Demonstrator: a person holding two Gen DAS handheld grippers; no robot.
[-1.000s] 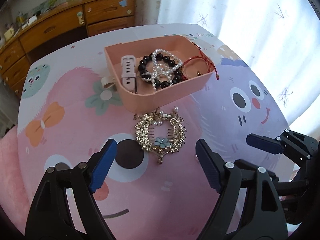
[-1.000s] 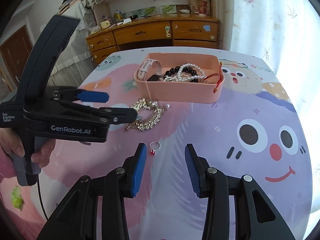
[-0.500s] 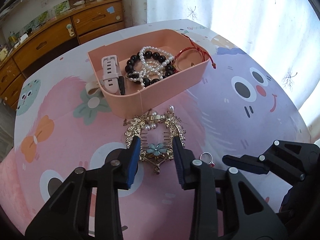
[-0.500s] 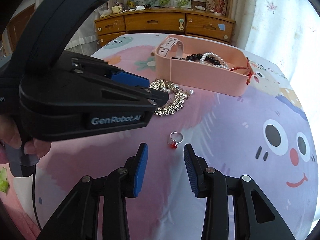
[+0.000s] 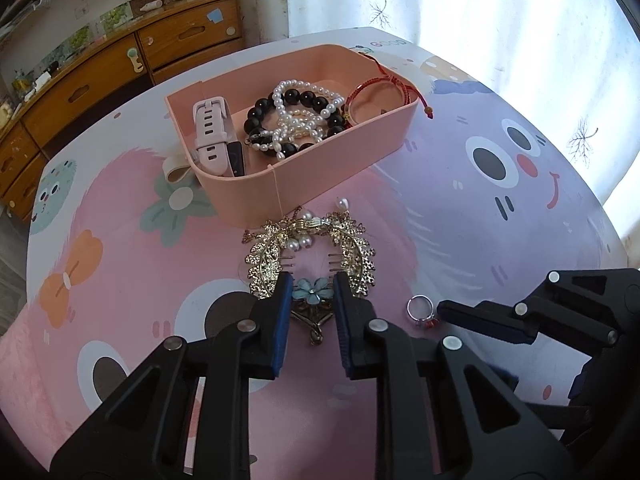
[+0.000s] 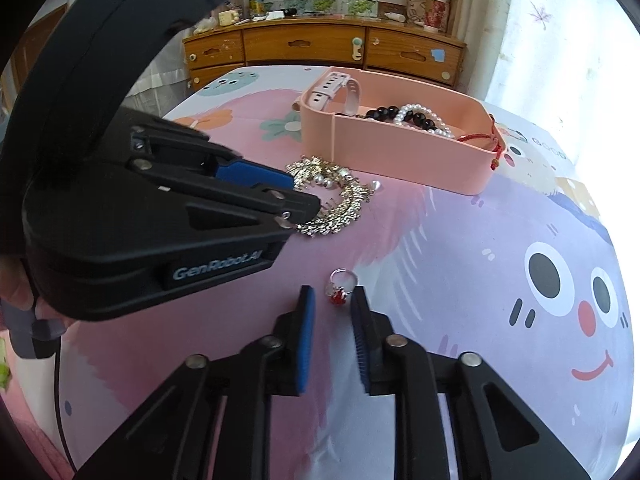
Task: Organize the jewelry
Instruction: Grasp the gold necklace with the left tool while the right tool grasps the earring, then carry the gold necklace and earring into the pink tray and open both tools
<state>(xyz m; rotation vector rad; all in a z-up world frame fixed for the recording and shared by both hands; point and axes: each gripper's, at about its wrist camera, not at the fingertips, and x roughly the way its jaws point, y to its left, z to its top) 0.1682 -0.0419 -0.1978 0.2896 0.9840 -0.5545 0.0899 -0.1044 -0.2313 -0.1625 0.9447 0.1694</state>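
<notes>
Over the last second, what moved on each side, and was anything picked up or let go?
The left tool narrowed from wide open and moved forward to straddle the blue flower on the gold hair comb. The right tool advanced until the red-stone ring lies just ahead of its tips. Neither has visibly gripped anything. The comb, the ring and the pink box with its bracelets stayed put.

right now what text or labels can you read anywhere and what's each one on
"GenRobot.AI": white letters on the side of the left claw, seen from the right wrist view.
"GOOD": seemingly, upside down and partly washed out, on the tablecloth beyond the pink tray.
Packaging on the wooden dresser: too small and blurred to read.
</notes>
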